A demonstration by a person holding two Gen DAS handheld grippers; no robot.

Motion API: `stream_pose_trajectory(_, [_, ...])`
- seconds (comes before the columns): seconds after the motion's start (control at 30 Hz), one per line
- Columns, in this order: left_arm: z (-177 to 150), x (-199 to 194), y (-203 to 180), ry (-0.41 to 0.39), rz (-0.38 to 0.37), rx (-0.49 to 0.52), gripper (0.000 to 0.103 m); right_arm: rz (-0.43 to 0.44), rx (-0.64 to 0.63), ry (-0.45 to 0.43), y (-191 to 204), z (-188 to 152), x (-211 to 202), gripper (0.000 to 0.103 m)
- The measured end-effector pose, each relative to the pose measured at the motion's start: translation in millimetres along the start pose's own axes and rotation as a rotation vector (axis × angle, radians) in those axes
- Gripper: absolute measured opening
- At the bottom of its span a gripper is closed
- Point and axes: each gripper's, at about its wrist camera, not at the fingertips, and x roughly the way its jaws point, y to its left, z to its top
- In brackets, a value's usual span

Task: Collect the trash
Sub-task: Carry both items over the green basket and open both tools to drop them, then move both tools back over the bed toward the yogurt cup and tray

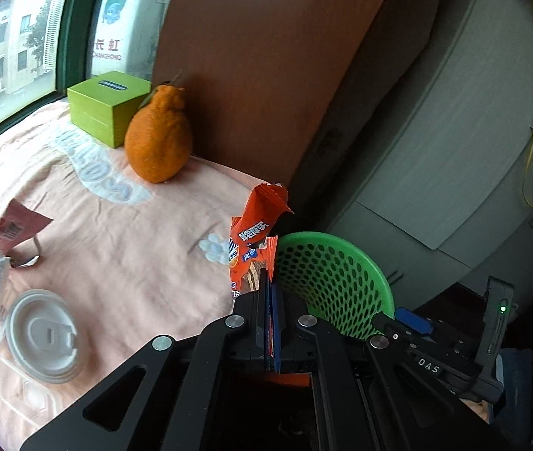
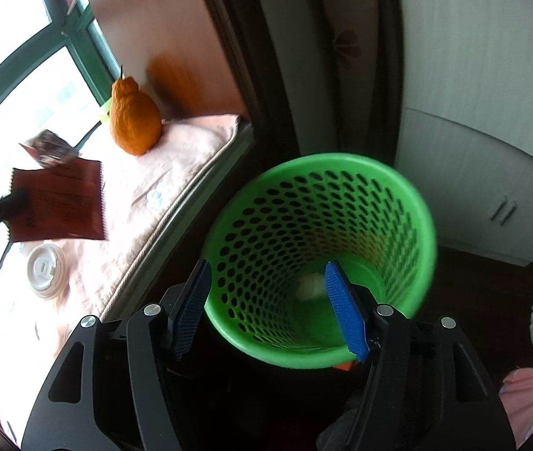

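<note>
the left gripper (image 1: 271, 285) is pinching an orange wrapper (image 1: 255, 233) at the green basket's (image 1: 341, 278) nine o'clock rim. only the right view is showing the right gripper (image 2: 266, 300) gaping empty over a pale wad (image 2: 309, 286) lying inside.

left gripper (image 1: 271, 300): black linkage arms, round silver pivot screws, blue ribbed pads, white "DAS" lettering, small green light
right gripper (image 2: 270, 300): black arms, silver screws, blue textured pads
</note>
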Motion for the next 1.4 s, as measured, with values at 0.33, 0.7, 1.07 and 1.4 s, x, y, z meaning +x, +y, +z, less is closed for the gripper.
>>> stream_pose_trajectory(0.33, [-16.0, 75.2, -50.2, 0.156, -0.070, 0.042, 0.001, -0.016, 0.042, -0.040, -28.7, -6.2, -25.7, 0.069])
stream_pose_trajectory(0.7, [-40.9, 120.0, -65.2, 0.270, -0.083, 0.042, 0.003, -0.025, 0.089, -0.031, -50.1, -13.9, -30.5, 0.069])
stream_pose_trajectory(1.07, [-44.6, 102.5, -59.1, 0.232, -0.057, 0.030, 0.041, 0.000, 0.071, -0.040, -40.7, -16.3, -33.9, 0.069])
stream_pose_trajectory(1.4, [-42.7, 36.8, -18.1, 0.109, 0.076, -0.007, 0.049, 0.060, 0.006, -0.034, -4.2, -15.2, -33.8, 0.072])
